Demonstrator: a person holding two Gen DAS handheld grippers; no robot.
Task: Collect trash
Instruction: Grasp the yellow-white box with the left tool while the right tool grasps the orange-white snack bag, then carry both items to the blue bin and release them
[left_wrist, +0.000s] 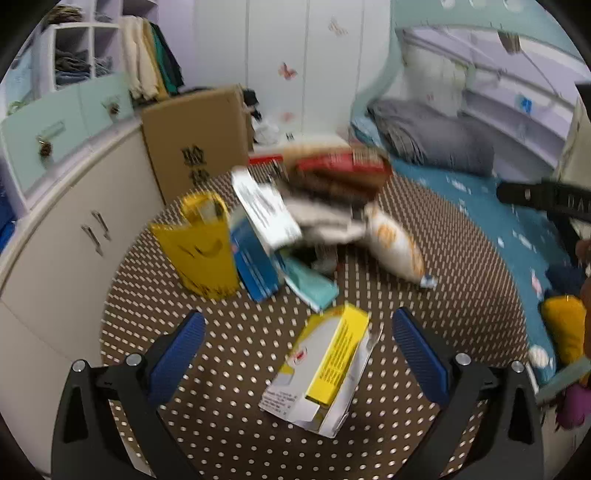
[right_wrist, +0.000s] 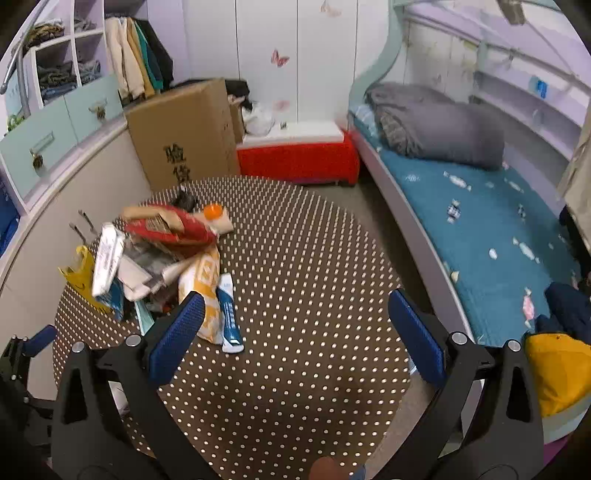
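Observation:
A yellow and white carton (left_wrist: 325, 369) lies torn open on the brown dotted table (left_wrist: 236, 424), between the blue pads of my open left gripper (left_wrist: 297, 354). Behind it is a blurred trash pile: a yellow bag (left_wrist: 199, 247), a blue box (left_wrist: 255, 269), a teal packet (left_wrist: 310, 284), an orange and white pouch (left_wrist: 397, 243) and a red bag (left_wrist: 343, 166). In the right wrist view my right gripper (right_wrist: 295, 328) is open and empty above the table (right_wrist: 314, 387). The pile (right_wrist: 159, 251) lies to its left, with a blue tube (right_wrist: 229, 314) beside the left finger.
A cardboard box (right_wrist: 184, 133) and a red and white cooler (right_wrist: 299, 151) stand beyond the table. White cabinets (right_wrist: 55, 206) run along the left. A bed with a teal sheet (right_wrist: 491, 236) and grey bedding (right_wrist: 436, 125) is on the right.

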